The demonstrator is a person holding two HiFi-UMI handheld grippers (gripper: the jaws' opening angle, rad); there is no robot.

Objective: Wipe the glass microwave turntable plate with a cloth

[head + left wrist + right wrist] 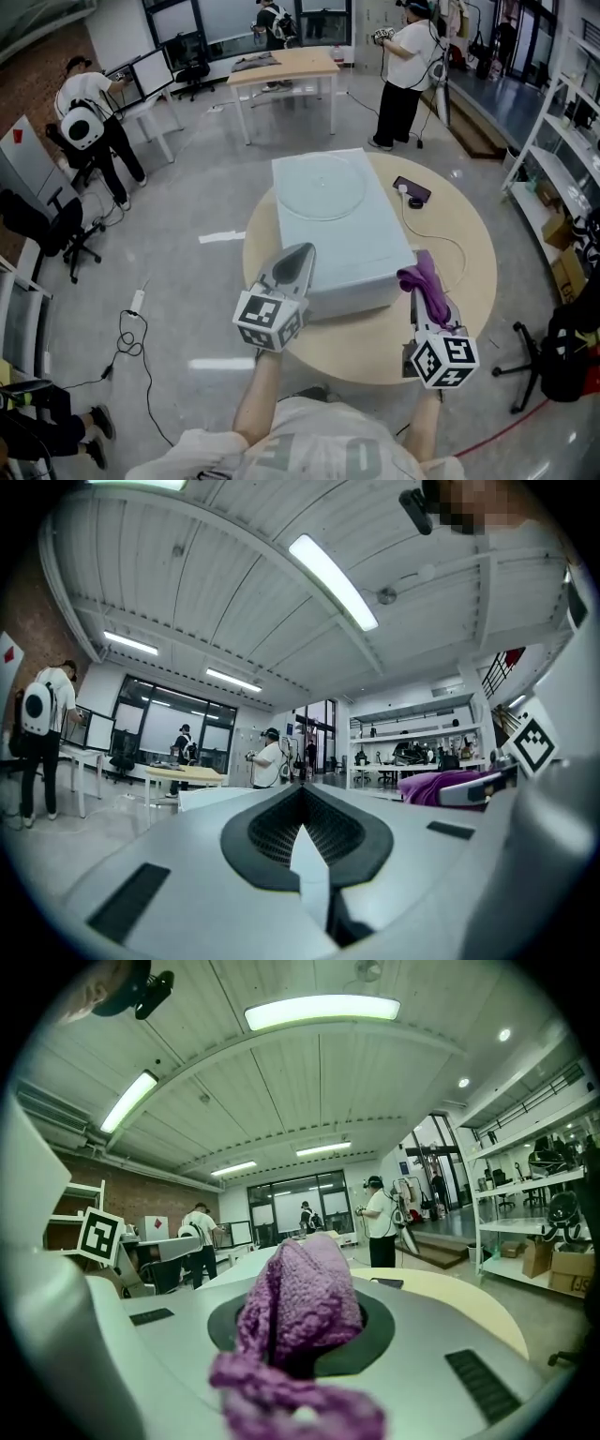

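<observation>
Purple cloth (298, 1302) fills my right gripper (424, 298); its jaws are clamped on it, and a loose fold spills out in front. I hold that gripper above the near right edge of the table (473, 272), just beside the near right corner of the pale box (370, 258). My left gripper (302, 253) has its jaws pressed together with nothing between them, and it hangs over the box's near left corner. The glass plate (323, 186) lies flat on top of the box, toward its far end, well apart from both grippers. A phone (412, 190) lies toward the table's far right edge.
</observation>
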